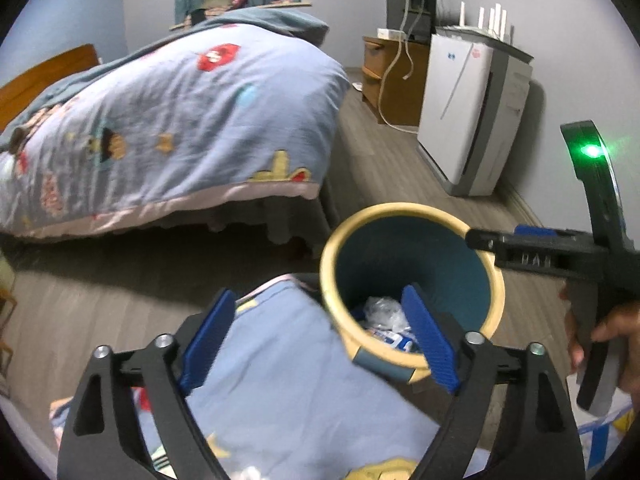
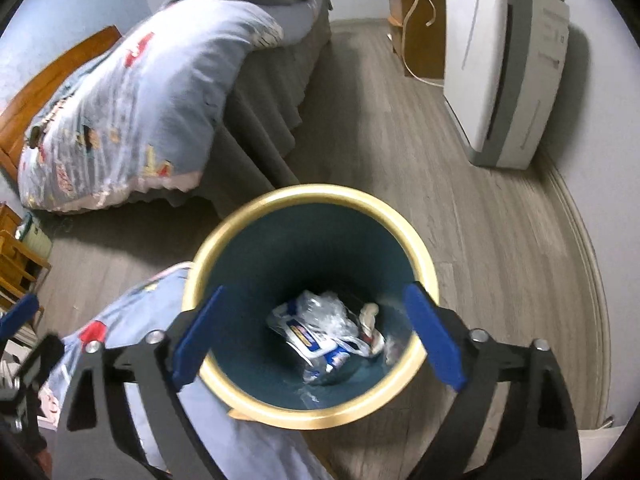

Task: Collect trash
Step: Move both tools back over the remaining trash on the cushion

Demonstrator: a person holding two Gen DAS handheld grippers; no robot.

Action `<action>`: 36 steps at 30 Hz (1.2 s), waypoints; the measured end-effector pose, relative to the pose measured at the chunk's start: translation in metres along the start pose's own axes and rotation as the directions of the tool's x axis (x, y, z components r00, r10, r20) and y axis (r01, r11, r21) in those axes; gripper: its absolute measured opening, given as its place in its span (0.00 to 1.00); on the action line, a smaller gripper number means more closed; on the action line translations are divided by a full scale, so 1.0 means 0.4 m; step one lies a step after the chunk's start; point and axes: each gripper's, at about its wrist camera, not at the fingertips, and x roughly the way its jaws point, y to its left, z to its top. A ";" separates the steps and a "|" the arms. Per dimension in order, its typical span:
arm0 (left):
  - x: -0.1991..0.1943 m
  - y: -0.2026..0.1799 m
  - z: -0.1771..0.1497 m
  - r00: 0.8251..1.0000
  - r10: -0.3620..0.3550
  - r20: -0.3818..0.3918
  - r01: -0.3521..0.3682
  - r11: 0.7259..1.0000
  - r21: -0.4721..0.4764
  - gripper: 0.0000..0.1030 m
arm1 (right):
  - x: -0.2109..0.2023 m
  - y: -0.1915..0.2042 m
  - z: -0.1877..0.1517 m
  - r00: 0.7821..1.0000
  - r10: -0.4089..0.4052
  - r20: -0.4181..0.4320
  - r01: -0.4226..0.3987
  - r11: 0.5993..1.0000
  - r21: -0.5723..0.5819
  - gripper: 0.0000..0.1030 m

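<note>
A round trash bin (image 2: 416, 248) with a yellow rim and a dark teal inside stands on the wood floor; it also shows in the left wrist view (image 1: 332, 240). Crumpled clear plastic and printed wrappers (image 2: 328, 328) lie at its bottom, also seen in the left wrist view (image 1: 384, 312). My right gripper (image 2: 316, 336) is open and empty, directly above the bin mouth. My left gripper (image 1: 320, 340) is open and empty, over the blue quilt beside the bin's left side. The right gripper's fingers (image 1: 520, 246) reach over the bin rim in the left wrist view.
A blue patterned quilt (image 1: 280, 384) lies below me against the bin. A bed (image 1: 180, 120) with a similar quilt stands to the left. A white air purifier (image 1: 468, 112) and a wooden cabinet (image 1: 392, 76) stand along the right wall. Wood floor (image 2: 500, 240) surrounds the bin.
</note>
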 end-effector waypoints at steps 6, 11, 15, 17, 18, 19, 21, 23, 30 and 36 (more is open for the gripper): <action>-0.141 0.112 -0.062 0.997 0.069 0.023 -0.067 0.997 -0.045 0.91 | -0.074 0.100 0.001 0.998 0.038 0.054 -0.034 0.996 -0.080 0.94; -0.255 0.222 -0.116 0.989 0.145 0.038 -0.141 0.986 -0.092 0.92 | -0.141 0.214 -0.035 0.993 0.096 0.070 -0.083 0.982 -0.170 0.94; -0.337 0.302 -0.171 0.981 0.192 0.036 -0.186 0.973 -0.135 0.92 | -0.181 0.301 -0.073 0.987 0.155 0.052 -0.142 0.969 -0.201 0.94; -0.364 0.328 -0.197 0.977 0.211 0.034 -0.204 0.967 -0.150 0.92 | -0.199 0.349 -0.097 0.984 0.175 0.038 -0.163 0.962 -0.217 0.94; -0.381 0.346 -0.217 0.975 0.222 0.030 -0.214 0.964 -0.159 0.92 | -0.205 0.364 -0.106 0.983 0.181 0.035 -0.169 0.960 -0.223 0.94; -0.390 0.356 -0.229 0.973 0.229 0.028 -0.221 0.961 -0.165 0.92 | -0.212 0.390 -0.119 0.982 0.189 0.028 -0.177 0.955 -0.237 0.94; -0.407 0.383 -0.254 0.970 0.240 0.023 -0.232 0.956 -0.181 0.92 | -0.218 0.426 -0.139 0.982 0.187 0.020 -0.175 0.949 -0.263 0.94; -0.418 0.408 -0.281 0.969 0.246 0.016 -0.238 0.950 -0.201 0.92 | -0.224 0.453 -0.164 0.983 0.184 0.013 -0.174 0.945 -0.277 0.94; -0.412 0.508 -0.372 0.959 0.283 -0.022 -0.277 0.916 -0.291 0.92 | -0.201 0.533 -0.257 0.977 0.203 -0.071 -0.215 0.936 -0.278 0.94; -0.363 0.574 -0.434 0.954 0.279 -0.113 -0.301 0.886 -0.353 0.92 | -0.125 0.571 -0.317 0.971 0.175 -0.164 -0.218 0.928 -0.302 0.94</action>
